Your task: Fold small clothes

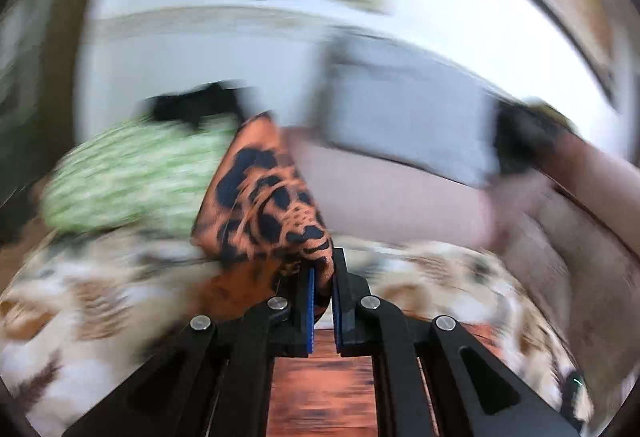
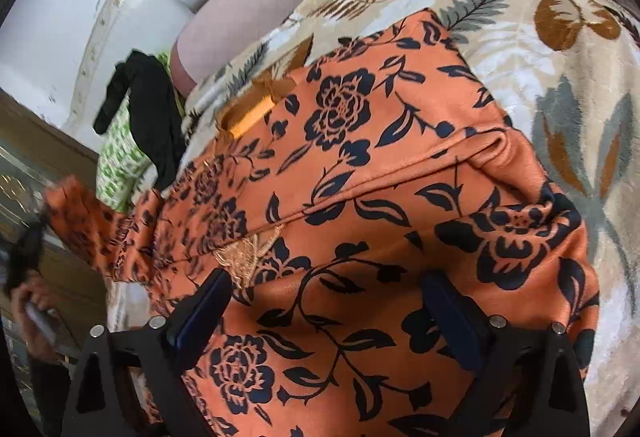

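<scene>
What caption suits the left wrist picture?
Left gripper shut on a corner of the orange floral garment.

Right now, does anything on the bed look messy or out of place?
Yes: a black garment lies crumpled over a green patterned cloth by the bed's far edge, unfolded. The orange floral garment still has a raised crease across it.

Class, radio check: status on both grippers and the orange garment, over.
Left gripper shut on orange floral garment, corner lifted. Right gripper open above it. Black cloth lies beside, not blocking.
</scene>
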### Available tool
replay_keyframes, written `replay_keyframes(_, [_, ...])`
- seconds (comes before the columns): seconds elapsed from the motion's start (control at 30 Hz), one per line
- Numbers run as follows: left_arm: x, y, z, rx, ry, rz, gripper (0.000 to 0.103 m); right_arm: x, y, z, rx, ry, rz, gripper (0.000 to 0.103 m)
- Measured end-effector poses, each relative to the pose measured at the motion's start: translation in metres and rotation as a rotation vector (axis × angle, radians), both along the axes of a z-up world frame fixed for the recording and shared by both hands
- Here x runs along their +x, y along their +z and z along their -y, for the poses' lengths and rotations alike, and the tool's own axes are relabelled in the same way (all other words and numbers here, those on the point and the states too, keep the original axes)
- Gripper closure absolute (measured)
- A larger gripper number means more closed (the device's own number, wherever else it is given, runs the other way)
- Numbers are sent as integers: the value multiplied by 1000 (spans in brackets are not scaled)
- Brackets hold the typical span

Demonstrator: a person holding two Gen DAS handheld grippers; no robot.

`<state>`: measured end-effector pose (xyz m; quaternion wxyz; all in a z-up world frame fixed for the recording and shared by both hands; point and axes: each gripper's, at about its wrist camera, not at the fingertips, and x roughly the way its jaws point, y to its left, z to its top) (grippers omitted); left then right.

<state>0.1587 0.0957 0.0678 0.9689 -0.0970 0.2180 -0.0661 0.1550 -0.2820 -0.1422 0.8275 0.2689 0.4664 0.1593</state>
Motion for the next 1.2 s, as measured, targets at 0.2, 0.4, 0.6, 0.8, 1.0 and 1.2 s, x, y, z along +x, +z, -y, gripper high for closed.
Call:
replay_keyframes(0.2, [49, -84, 162, 114, -355, -277, 36, -15, 11, 32, 90, -68, 37, 5])
replay_keyframes(0.4, [30, -129, 81, 100, -152, -368, 35, -23, 22, 62, 101, -99, 48, 5])
replay_keyframes(0.6, [6, -163, -13, 147, 59, -421, 32, 20, 34, 68, 186, -100, 28, 5])
replay_keyframes(0.8, [13, -211, -56, 101, 134, -537, 32, 91, 19, 44, -25, -92, -132, 6])
replay_keyframes(1.0, [10, -212, -61, 84, 135, -515, 32, 100, 23, 18, -330, -67, -140, 83])
replay_keyframes(1.2, [20, -214, -57, 168, 125, -522, 33, 94, 29, 19, -464, -61, -94, 82])
